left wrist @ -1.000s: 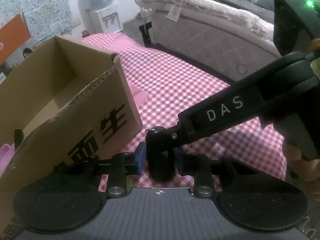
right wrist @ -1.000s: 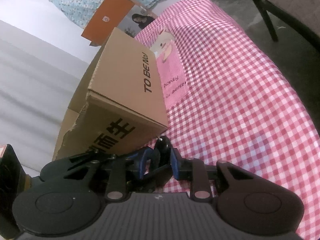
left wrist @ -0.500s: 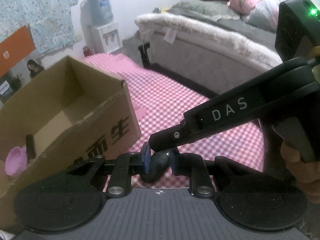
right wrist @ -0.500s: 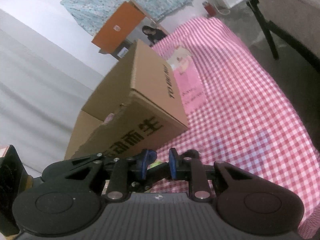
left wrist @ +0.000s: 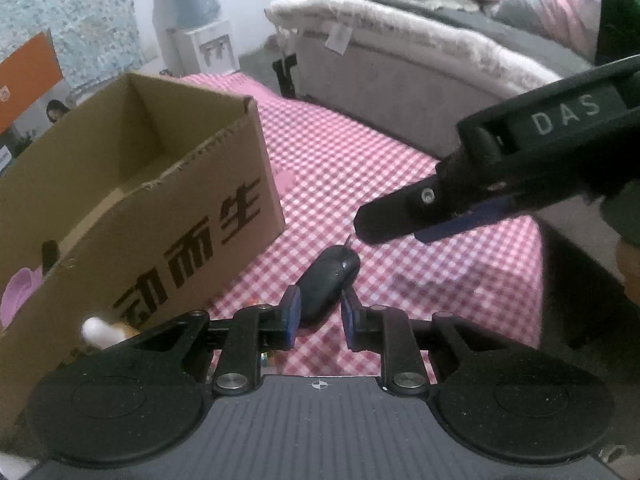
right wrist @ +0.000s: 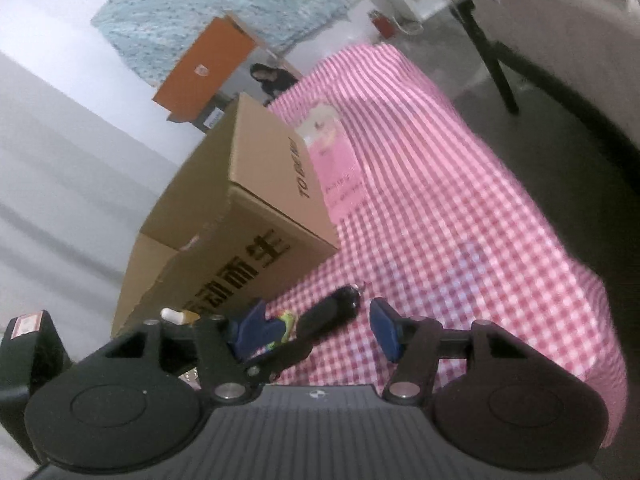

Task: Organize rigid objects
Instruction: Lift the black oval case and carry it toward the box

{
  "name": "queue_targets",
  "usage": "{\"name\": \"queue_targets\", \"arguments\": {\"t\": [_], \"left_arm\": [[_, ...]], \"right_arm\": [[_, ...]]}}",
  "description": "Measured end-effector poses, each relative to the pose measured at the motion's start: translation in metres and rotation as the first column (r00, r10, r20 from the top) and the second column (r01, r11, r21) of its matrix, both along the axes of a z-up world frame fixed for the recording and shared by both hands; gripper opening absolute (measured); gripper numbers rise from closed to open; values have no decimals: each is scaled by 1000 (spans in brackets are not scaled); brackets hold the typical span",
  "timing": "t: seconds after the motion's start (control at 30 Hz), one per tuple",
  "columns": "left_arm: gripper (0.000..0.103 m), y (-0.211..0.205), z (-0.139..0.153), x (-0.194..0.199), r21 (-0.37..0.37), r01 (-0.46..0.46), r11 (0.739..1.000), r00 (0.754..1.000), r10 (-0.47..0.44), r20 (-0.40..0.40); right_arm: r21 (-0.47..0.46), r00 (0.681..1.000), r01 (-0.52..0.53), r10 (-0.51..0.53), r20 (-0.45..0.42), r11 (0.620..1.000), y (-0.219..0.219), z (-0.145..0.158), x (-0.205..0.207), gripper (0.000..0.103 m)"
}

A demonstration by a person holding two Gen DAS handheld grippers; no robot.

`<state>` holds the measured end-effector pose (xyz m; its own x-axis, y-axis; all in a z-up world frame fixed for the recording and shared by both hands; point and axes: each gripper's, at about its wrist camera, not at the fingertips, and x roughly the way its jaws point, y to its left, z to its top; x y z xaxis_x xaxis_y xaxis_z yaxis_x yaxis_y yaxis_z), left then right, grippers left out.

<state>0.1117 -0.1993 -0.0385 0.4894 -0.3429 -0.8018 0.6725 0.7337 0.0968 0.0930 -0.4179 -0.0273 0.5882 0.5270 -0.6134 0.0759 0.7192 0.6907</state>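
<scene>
A black cylinder-shaped object point(left wrist: 326, 286) is tilted between the blue pads of my left gripper point(left wrist: 316, 316), which is shut on it above the pink checked cloth point(left wrist: 400, 208). It also shows in the right wrist view point(right wrist: 332, 312). My right gripper point(right wrist: 320, 320) is open and empty, its fingers on either side of the object's tip without touching; in the left wrist view it point(left wrist: 400, 220) hangs just above and right of the object. An open cardboard box point(left wrist: 132, 200) stands to the left, holding a pink item point(left wrist: 18, 296) and a dark stick point(left wrist: 50, 256).
A white-capped item point(left wrist: 100, 330) and a green-yellow item point(right wrist: 286, 320) lie by the box's near side. A pink bag point(right wrist: 336, 164) lies beyond the box. A bed point(left wrist: 440, 60) runs along the right, with a tripod leg point(right wrist: 488, 52) and a water dispenser point(left wrist: 200, 28) behind.
My right gripper has opened, let go of the black object and drawn back up to the right. The left gripper has kept its hold, and the object now tilts forward.
</scene>
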Motion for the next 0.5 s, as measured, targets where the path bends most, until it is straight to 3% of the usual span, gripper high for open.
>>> {"name": "queue_targets", "arguments": {"t": [0.23,0.5], "left_arm": [[26,-12,-9,10,47,39,998,999,-40,15],[29,-14,-10,16,44,37,998,999,-38,5]], "right_arm": [[136,994,33,-18,-109,990,-4,-40,17,58],[192,994,10,11,-105,981,4,-50,35,50]]}}
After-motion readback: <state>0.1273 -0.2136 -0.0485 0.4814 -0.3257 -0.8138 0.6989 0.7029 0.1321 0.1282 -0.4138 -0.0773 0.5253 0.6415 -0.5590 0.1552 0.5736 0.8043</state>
